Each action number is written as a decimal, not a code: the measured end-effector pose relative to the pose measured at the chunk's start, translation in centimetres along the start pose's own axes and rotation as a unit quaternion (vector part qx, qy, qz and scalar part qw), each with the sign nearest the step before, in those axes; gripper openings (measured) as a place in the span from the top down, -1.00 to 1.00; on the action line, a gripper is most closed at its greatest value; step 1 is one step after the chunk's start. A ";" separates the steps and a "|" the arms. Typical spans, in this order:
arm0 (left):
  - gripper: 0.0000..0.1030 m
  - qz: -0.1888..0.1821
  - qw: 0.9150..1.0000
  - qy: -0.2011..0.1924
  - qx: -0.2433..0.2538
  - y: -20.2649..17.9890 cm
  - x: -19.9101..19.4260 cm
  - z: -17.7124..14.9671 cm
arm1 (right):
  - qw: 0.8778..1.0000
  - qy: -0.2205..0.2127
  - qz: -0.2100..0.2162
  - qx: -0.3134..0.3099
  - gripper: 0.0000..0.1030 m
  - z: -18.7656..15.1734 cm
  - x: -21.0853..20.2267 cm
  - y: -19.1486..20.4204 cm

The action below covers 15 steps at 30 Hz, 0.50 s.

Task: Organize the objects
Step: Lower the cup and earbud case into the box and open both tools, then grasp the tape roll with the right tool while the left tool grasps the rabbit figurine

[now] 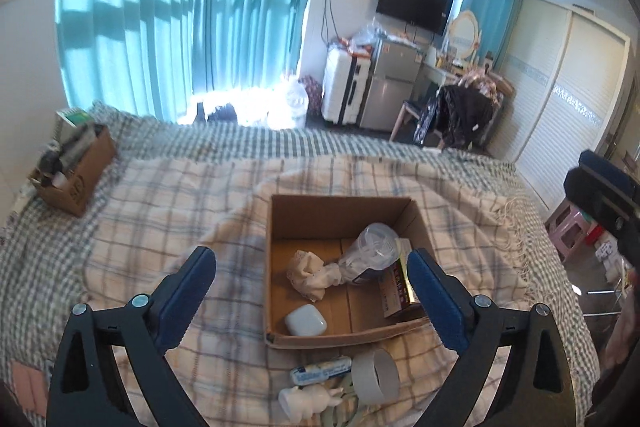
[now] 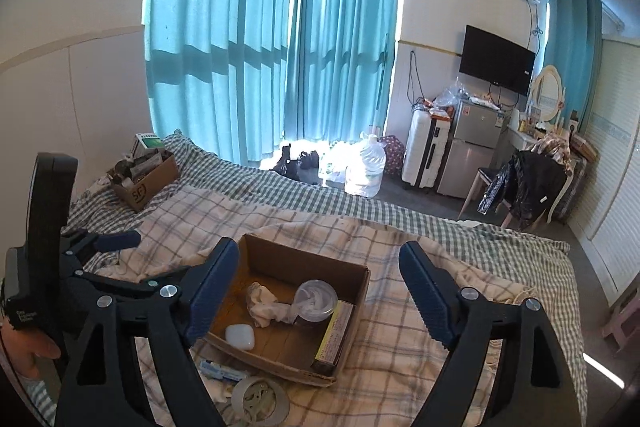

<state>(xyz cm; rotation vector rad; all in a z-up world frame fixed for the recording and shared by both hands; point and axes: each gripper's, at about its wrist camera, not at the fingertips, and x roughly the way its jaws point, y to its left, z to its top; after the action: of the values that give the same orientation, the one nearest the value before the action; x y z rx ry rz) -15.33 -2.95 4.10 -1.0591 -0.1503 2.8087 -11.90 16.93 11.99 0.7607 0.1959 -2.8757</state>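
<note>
An open cardboard box point(image 1: 340, 205) sits on the plaid blanket. It holds a crumpled white cloth point(image 1: 312, 273), a clear plastic cup point(image 1: 370, 253) on its side, a white earbud case point(image 1: 306, 321) and a red-and-gold carton point(image 1: 400, 289). In front of the box lie a tape roll point(image 1: 378, 375), a small tube point(image 1: 322, 369) and a white figurine point(image 1: 306, 401). My left gripper point(image 1: 310, 255) hovers above the box's near side, open and empty. My right gripper point(image 2: 319, 249) is also open and empty above the same box point(image 2: 308, 255), to the right of the left one.
A second cardboard box point(image 1: 80, 179) full of small items stands at the bed's far left corner. Beyond the bed are a water jug point(image 2: 366, 167), a white suitcase point(image 2: 424, 151), a small fridge point(image 2: 472, 147) and a chair draped with clothes point(image 2: 528, 183). A pink stool point(image 1: 568, 227) is at the right.
</note>
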 end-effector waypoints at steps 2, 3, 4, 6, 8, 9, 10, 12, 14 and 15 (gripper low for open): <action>-0.98 0.000 1.000 -0.019 0.000 0.0 -2.8 -0.2 | 1.000 -0.006 -0.001 -0.012 -0.62 -0.1 -2.2 0.9; -1.00 0.002 1.000 -0.025 0.001 -0.1 -3.7 -0.4 | 1.000 -0.008 0.004 -0.019 -0.62 -0.2 -3.3 1.4; -1.00 0.005 0.999 -0.032 0.003 -0.1 -4.7 -0.6 | 1.000 -0.009 0.010 -0.025 -0.62 -0.4 -4.4 1.8; -1.00 0.012 0.999 -0.042 0.011 -0.4 -6.5 -1.2 | 0.999 -0.015 0.016 -0.028 -0.62 -0.8 -6.5 2.5; -1.00 0.018 0.999 -0.046 0.013 -0.4 -7.9 -2.1 | 0.999 -0.020 0.015 -0.030 -0.62 -1.3 -8.0 3.0; -1.00 0.018 0.999 -0.048 0.013 -0.4 -8.4 -2.5 | 0.999 -0.022 0.014 -0.029 -0.62 -1.8 -8.8 3.3; -1.00 0.017 0.998 -0.051 0.012 -0.4 -8.8 -3.0 | 0.999 -0.022 0.014 -0.028 -0.64 -2.2 -9.2 3.5; -1.00 0.021 0.998 -0.053 0.012 -0.2 -9.4 -4.0 | 0.999 -0.020 0.010 -0.027 -0.74 -3.4 -9.9 3.9; -1.00 0.027 0.998 -0.050 0.013 0.0 -9.4 -5.2 | 1.000 -0.018 -0.003 -0.026 -0.87 -4.8 -10.1 4.2; -1.00 0.029 0.998 -0.049 0.012 0.3 -9.2 -5.9 | 0.999 -0.016 -0.010 -0.028 -0.90 -5.7 -9.9 4.4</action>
<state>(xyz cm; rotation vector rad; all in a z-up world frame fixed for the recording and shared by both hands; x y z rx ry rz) -4.57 -4.44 5.63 -0.9359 -0.0972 2.9085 0.12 14.75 11.66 0.7074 0.2815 -2.8855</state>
